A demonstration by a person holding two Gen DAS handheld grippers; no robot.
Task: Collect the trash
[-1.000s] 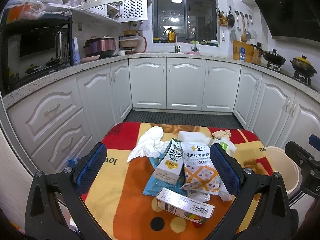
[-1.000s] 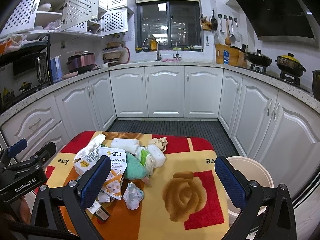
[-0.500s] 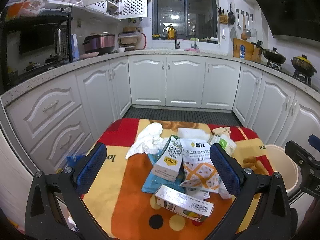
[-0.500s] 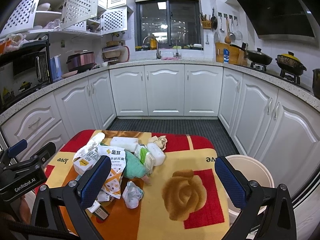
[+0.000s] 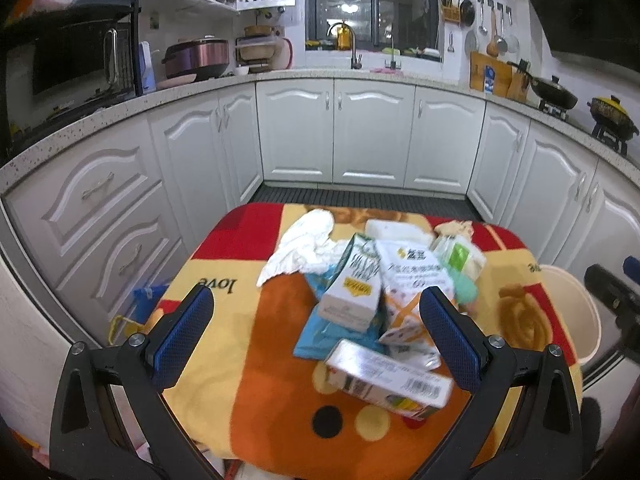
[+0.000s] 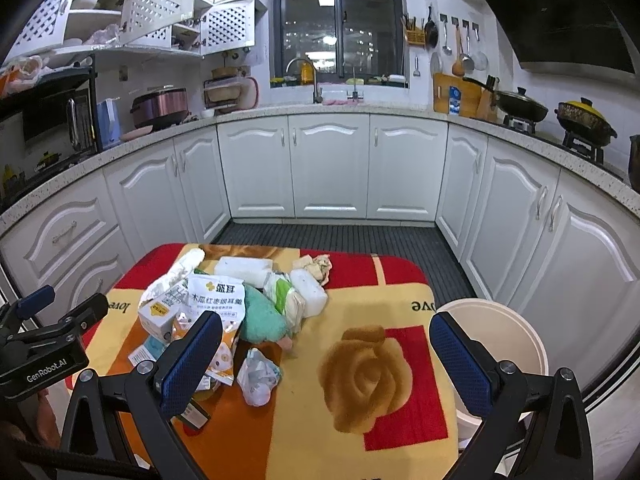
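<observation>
A pile of trash lies on a small table under a red, yellow and orange cloth (image 5: 248,344): a white crumpled tissue (image 5: 302,246), a milk carton (image 5: 354,284), a white snack bag (image 5: 412,280), a long white box (image 5: 386,380) and a small crumpled wrapper (image 6: 258,376). A beige bin (image 6: 504,328) stands at the table's right edge. My left gripper (image 5: 316,332) is open and empty above the near side of the pile. My right gripper (image 6: 326,360) is open and empty above the cloth's rose print, between the pile and the bin.
White kitchen cabinets (image 6: 328,168) ring the table on three sides, with a dark ribbed floor mat (image 6: 332,236) beyond it. The left gripper's body (image 6: 44,344) shows at the left of the right wrist view. A blue bag (image 5: 146,300) lies on the floor at the left.
The left gripper has drifted to the left and lowered a little, so the pile sits further right in its view. The right gripper has barely moved. Both stay open.
</observation>
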